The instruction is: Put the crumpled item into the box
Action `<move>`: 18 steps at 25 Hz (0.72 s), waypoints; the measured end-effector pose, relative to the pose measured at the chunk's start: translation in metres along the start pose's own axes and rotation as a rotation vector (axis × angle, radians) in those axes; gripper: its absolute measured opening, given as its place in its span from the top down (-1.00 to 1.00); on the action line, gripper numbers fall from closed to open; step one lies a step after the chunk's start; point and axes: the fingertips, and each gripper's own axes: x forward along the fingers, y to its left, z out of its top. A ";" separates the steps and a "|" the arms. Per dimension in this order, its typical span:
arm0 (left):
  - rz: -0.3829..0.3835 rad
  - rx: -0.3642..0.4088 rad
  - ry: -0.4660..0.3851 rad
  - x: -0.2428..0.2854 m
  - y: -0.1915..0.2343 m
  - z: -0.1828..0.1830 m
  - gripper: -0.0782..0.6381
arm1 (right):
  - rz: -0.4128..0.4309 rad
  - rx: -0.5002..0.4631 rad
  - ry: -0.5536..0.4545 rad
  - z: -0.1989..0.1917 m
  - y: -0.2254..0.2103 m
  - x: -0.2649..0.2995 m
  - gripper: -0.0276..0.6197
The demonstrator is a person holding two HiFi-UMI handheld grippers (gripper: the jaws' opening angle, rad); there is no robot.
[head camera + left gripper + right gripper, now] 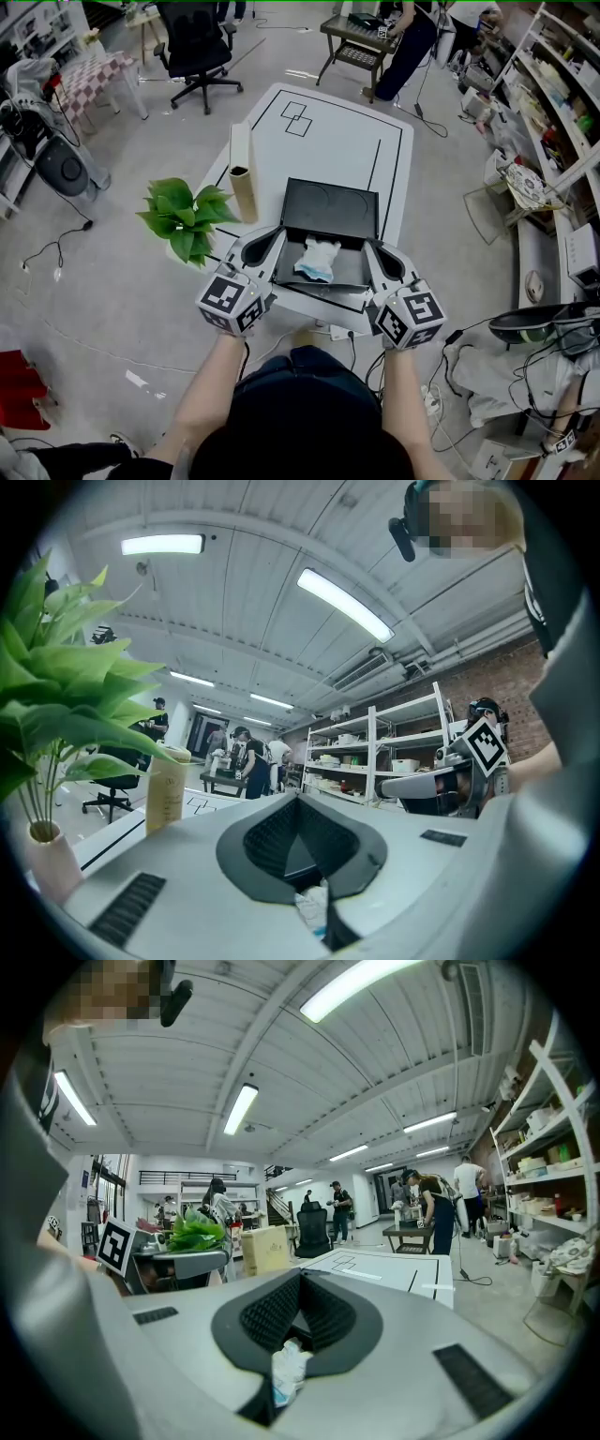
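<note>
I have both pairs of fingers clenched tip to tip: the left gripper (pixel 278 233) by the black box's (pixel 330 208) left wall, the right gripper (pixel 368 247) by its right. The crumpled item (pixel 317 260) lies inside the box, at the desk's (pixel 323 141) near edge.

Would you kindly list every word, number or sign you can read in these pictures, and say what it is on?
No readable words or numbers anywhere.
Marker cube on the left hand-held gripper and marker cube on the right hand-held gripper: black-and-white square patterns, no letters.
Dark label on the left hand-held gripper's body: too small to read.
Tall tan carton: any print too blurred to read.
</note>
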 end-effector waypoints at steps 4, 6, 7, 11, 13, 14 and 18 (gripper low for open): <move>-0.001 0.001 -0.006 0.000 0.000 0.001 0.78 | -0.003 -0.003 -0.001 0.001 0.000 -0.001 0.90; -0.002 0.001 -0.008 0.000 0.000 0.002 0.78 | -0.005 -0.005 -0.002 0.002 0.000 -0.001 0.90; -0.002 0.001 -0.008 0.000 0.000 0.002 0.78 | -0.005 -0.006 -0.002 0.002 0.000 -0.001 0.90; -0.002 0.002 -0.008 0.000 0.000 0.001 0.78 | -0.006 -0.008 -0.005 0.002 0.000 0.000 0.90; 0.000 0.001 -0.008 0.000 0.001 0.002 0.78 | -0.005 -0.010 -0.003 0.002 0.000 0.000 0.90; 0.001 0.001 -0.008 -0.001 0.001 0.001 0.78 | -0.005 -0.010 -0.003 0.002 0.001 0.000 0.90; 0.004 -0.001 -0.008 -0.002 0.004 0.001 0.78 | -0.005 -0.012 -0.001 0.001 0.001 0.003 0.90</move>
